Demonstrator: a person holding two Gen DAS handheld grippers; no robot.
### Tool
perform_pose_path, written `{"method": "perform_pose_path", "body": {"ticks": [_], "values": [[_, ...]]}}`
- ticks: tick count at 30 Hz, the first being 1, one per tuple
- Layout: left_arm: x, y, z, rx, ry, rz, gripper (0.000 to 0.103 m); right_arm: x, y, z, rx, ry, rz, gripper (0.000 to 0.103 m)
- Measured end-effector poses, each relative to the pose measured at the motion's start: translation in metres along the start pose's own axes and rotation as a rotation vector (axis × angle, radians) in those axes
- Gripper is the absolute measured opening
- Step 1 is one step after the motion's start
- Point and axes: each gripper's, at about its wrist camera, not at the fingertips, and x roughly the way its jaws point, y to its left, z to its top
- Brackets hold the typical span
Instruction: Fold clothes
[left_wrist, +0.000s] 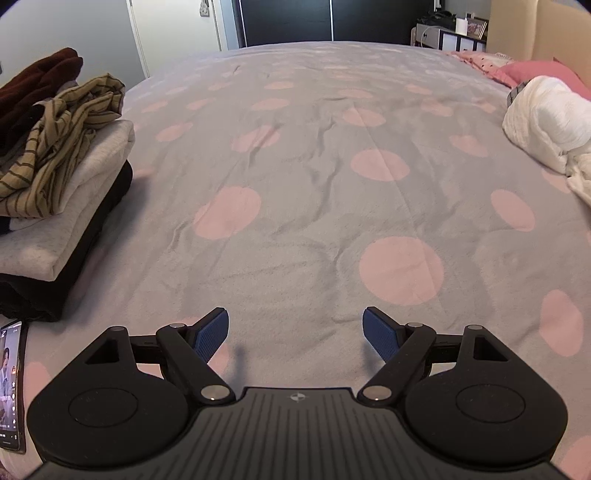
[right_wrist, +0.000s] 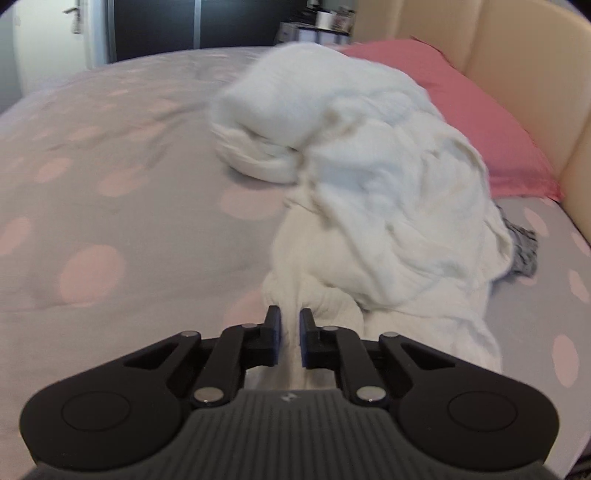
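A crumpled white knit garment (right_wrist: 373, 192) lies bunched on the grey bed cover with pink dots (right_wrist: 110, 177). My right gripper (right_wrist: 290, 334) is shut on a fold of its near edge, and the cloth runs between the two fingers. The view is blurred. The same white garment (left_wrist: 546, 122) shows at the right edge of the left wrist view. My left gripper (left_wrist: 295, 332) is open and empty, low over the bare bed cover (left_wrist: 295, 184), well left of the garment.
A stack of folded clothes (left_wrist: 62, 221) with a striped tan shirt (left_wrist: 59, 140) and a dark brown item on top sits at the left. A phone (left_wrist: 13, 384) lies beside it. A pink pillow (right_wrist: 461, 103) and beige headboard (right_wrist: 535, 92) bound the right side.
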Motion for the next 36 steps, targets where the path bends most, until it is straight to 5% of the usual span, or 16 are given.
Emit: {"method": "perform_pose_path", "body": {"ticks": [10,19,26,30,32,36], "values": [[-0.038,0.017,-0.012,0.009,-0.047,-0.032,0.080,-0.090,0.110,-0.022,-0.198,0.007,0.393,0.011],[-0.063,0.055,-0.028,-0.033,-0.069,0.016,0.080,-0.151,0.197,-0.116,-0.478,0.137,0.622,0.011],[-0.072,0.061,-0.034,-0.026,-0.079,0.018,0.080,-0.188,0.228,-0.164,-0.633,0.236,0.831,0.012],[-0.074,0.061,-0.033,-0.016,-0.085,0.015,0.080,-0.188,0.217,-0.158,-0.606,0.221,0.780,0.020],[-0.072,0.060,-0.033,-0.015,-0.079,0.009,0.080,-0.184,0.206,-0.148,-0.577,0.211,0.735,0.036],[-0.069,0.054,-0.032,-0.012,-0.068,-0.010,0.080,-0.171,0.179,-0.125,-0.520,0.195,0.651,0.043]]}}
